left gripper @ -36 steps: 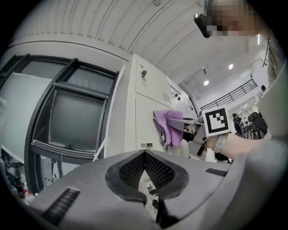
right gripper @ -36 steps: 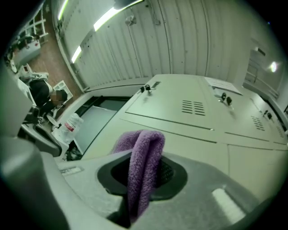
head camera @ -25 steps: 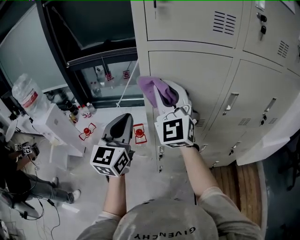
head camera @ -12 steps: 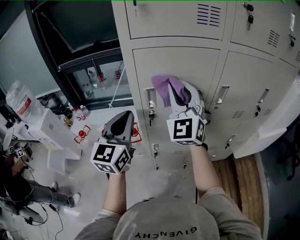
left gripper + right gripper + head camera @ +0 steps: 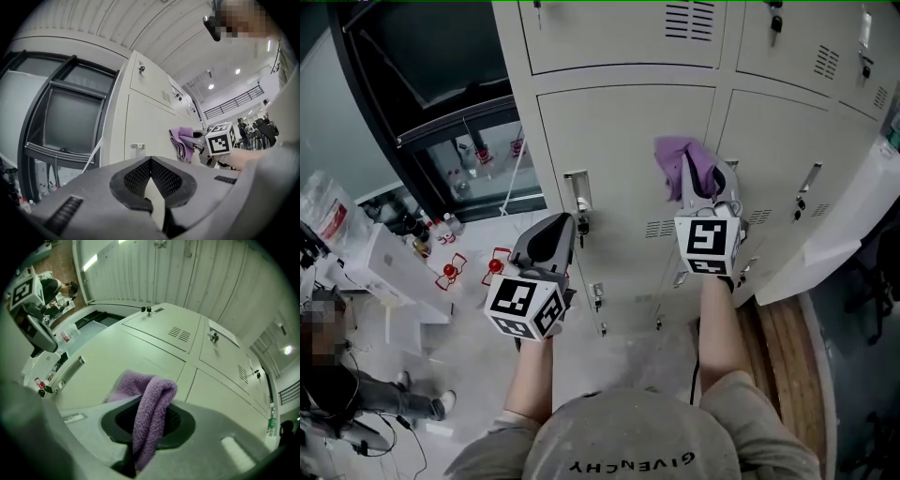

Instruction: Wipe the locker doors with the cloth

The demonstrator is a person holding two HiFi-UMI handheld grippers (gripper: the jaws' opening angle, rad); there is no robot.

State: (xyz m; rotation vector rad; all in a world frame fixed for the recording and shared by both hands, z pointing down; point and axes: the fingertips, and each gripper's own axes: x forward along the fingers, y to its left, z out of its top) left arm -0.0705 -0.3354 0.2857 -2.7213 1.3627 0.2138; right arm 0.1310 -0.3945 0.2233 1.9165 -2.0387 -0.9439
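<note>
A purple cloth [image 5: 682, 161] is pinched in my right gripper [image 5: 697, 190] and pressed against a beige locker door [image 5: 619, 150], near the seam at that door's right edge. In the right gripper view the folded cloth [image 5: 151, 401] sticks out between the jaws over the door [image 5: 108, 357]. My left gripper [image 5: 547, 242] hangs lower and to the left, off the lockers, shut with nothing in it. From the left gripper view, the cloth [image 5: 181, 142] and the right gripper [image 5: 200, 136] show against the door, beyond the shut left gripper [image 5: 151, 164].
A latch handle [image 5: 577, 193] sits at the wiped door's left edge. A locker door [image 5: 848, 230] stands swung open at the right, above a wooden floor strip [image 5: 787, 342]. A dark-framed window [image 5: 441, 103], bottles [image 5: 441, 230] and a seated person [image 5: 337, 375] are at the left.
My right gripper has slid the cloth rightwards across the locker door, from its left edge to near its right seam. The left gripper has stayed shut and hardly moved.
</note>
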